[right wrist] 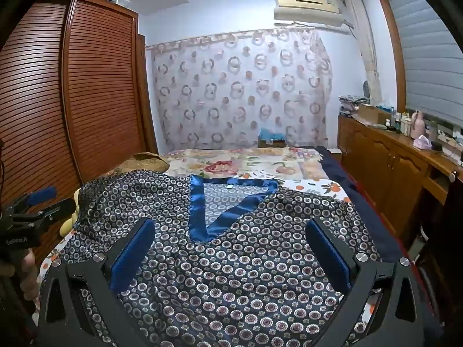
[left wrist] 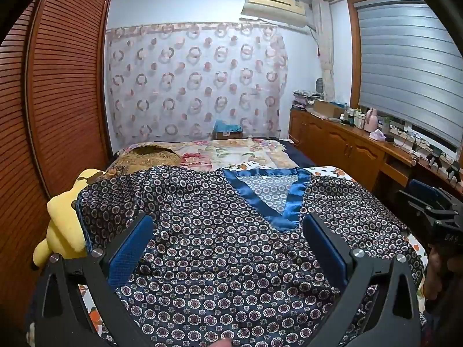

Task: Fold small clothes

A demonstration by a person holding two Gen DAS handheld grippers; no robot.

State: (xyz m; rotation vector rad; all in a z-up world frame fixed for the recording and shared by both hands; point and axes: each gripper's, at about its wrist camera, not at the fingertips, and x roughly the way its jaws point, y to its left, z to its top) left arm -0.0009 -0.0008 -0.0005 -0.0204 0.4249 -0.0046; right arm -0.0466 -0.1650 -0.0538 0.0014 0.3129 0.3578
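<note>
Shirt (left wrist: 220,248) of dark blue cloth printed with small rings lies spread flat on the bed (left wrist: 254,150), front up, its shiny blue V-neck collar (left wrist: 277,199) pointing toward the cameras. Its left sleeve drapes over a yellow plush toy (left wrist: 62,225) at the bed's edge by the brown slatted wardrobe (left wrist: 58,86). The left gripper (left wrist: 228,248) hangs over the shirt's chest just below the collar, jaws spread wide with nothing between them but the cloth lying beneath. The right gripper (right wrist: 230,251) hangs beside it over the same chest area, jaws likewise spread wide and empty. Neither pinches the fabric. A flowered blanket (right wrist: 246,163) covers the far part of the bed. A wooden counter (right wrist: 405,156) with bottles runs along the window side.
</note>
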